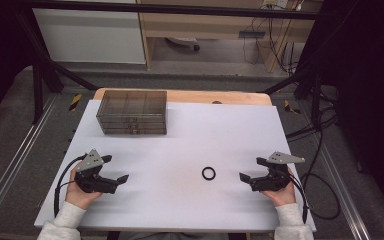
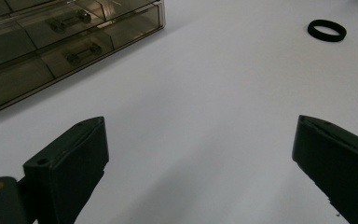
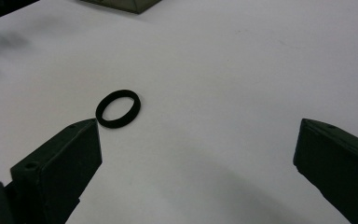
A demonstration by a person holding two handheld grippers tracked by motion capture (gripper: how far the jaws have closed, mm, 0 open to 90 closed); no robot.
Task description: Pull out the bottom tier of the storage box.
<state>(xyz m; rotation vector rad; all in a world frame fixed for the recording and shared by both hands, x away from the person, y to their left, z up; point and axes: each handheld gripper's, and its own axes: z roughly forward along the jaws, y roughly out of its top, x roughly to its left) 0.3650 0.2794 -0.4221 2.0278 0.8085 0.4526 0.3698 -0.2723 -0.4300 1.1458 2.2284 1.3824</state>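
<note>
**Inspector:** Report the state of both tools.

**Operator:** My left gripper (image 1: 116, 169) sits low over the white table sheet (image 1: 180, 135) with its jaws spread wide and nothing between them. My right gripper (image 1: 252, 169) is the same: jaws wide apart, empty, its tips pointed inward toward the other tool.

**Inspector:** And the work piece?

**Operator:** The small black rubber-like ring (image 1: 208, 173) lies flat on the sheet, between the two tools and nearer my right one. In the right gripper view the ring (image 3: 118, 108) is just ahead of the left-hand jaw tip, off the centre line, not yet between the jaws. In the left gripper view the ring (image 2: 327, 30) is well ahead and off to the right-hand side.

**Inspector:** Anything else within reach?

**Operator:** A smoky translucent plastic drawer cabinet (image 1: 132, 112), ahead of my left gripper and well apart from it. In the left gripper view its drawer fronts (image 2: 70, 35) look shut, handles facing me.

**Inspector:** Progress?

**Operator:** I judge nothing is done yet. The ring is untouched and no drawer is open. What I take to remain: centring my right jaws over the ring, closing, lifting, then opening a drawer and placing it, if that is its destination.
</note>
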